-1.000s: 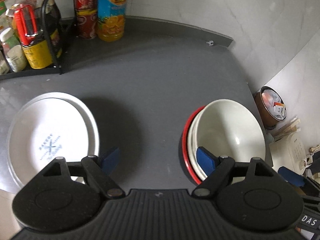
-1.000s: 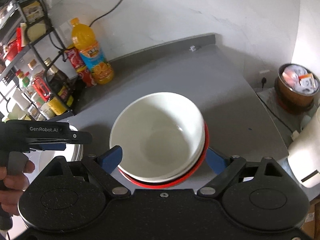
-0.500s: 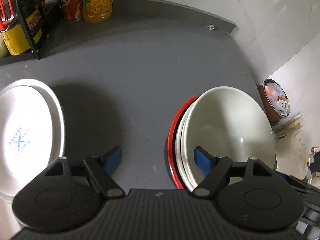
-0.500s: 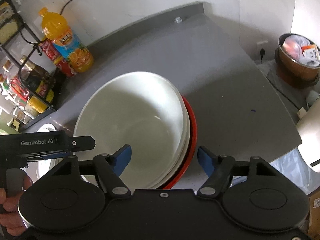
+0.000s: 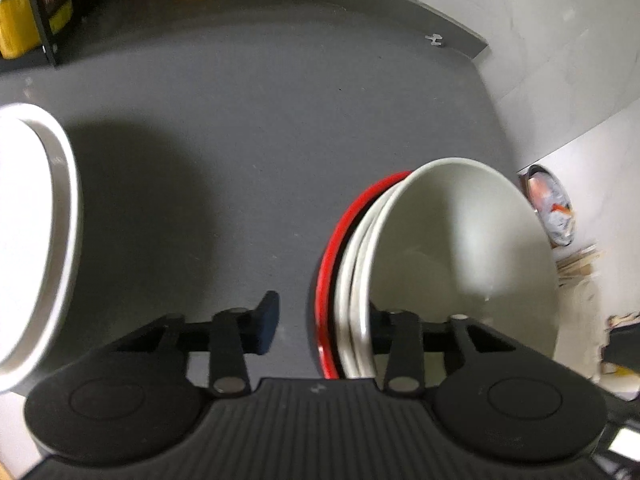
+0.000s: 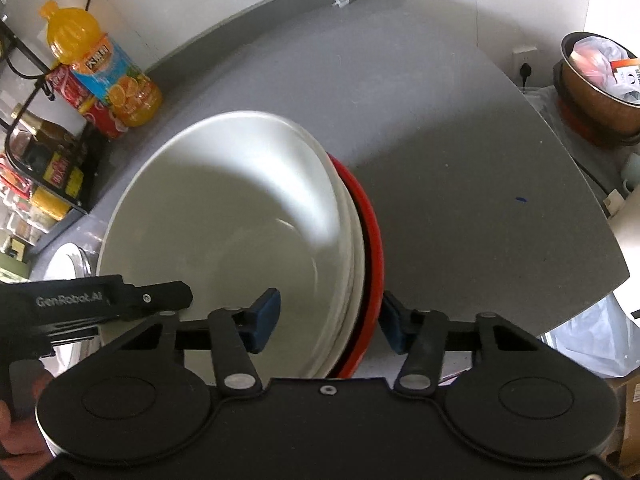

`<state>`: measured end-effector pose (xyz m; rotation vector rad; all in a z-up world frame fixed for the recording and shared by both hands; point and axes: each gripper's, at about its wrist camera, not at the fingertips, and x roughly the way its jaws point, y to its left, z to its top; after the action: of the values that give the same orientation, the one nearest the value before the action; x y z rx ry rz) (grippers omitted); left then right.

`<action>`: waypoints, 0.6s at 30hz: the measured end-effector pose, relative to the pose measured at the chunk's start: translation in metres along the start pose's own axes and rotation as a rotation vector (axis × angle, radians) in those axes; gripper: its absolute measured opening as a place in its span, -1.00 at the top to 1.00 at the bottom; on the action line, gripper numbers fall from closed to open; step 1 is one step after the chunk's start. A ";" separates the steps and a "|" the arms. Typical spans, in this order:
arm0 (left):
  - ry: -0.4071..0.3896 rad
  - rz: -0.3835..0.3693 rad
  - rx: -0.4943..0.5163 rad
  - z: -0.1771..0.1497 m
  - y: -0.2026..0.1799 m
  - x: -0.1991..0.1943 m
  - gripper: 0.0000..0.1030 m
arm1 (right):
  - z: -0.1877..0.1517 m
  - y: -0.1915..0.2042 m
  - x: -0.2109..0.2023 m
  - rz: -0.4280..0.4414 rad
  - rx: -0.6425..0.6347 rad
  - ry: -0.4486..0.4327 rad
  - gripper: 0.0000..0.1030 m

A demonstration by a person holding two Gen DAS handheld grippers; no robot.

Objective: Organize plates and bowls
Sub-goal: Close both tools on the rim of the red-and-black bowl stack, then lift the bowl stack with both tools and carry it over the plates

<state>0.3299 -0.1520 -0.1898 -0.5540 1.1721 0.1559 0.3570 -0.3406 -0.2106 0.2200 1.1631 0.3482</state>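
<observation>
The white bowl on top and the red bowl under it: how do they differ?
The white bowl is pale and glossy, with its whole inside showing; of the red bowl only a thin rim shows. The white bowl sits uppermost in the stack; the red bowl lies lowest, with more white rims between. Both are round, nested together, and straddled at opposite rims by the two grippers.

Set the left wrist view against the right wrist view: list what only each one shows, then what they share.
Only the left wrist view: the white plate's broad face and the left hand-held gripper straddling the stack's rim. Only the right wrist view: the whole orange juice bottle, the right hand-held gripper straddling the opposite rim, and a blue mark on the counter. Both: the white bowls nested in a red bowl on the grey counter.
</observation>
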 end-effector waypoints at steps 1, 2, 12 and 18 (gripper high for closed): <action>0.002 -0.013 -0.007 0.000 0.001 0.000 0.42 | -0.001 0.000 0.000 -0.012 -0.003 -0.003 0.19; 0.002 -0.027 -0.012 0.000 0.000 0.000 0.50 | -0.001 -0.001 0.000 -0.015 -0.007 -0.009 0.25; -0.017 0.017 0.017 -0.008 -0.003 -0.006 0.50 | -0.003 -0.006 -0.010 0.020 -0.007 -0.031 0.42; -0.033 0.014 0.005 -0.008 0.001 -0.015 0.50 | -0.003 0.005 -0.014 0.027 -0.020 -0.040 0.42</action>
<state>0.3174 -0.1520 -0.1791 -0.5366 1.1448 0.1736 0.3483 -0.3417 -0.1983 0.2247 1.1181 0.3773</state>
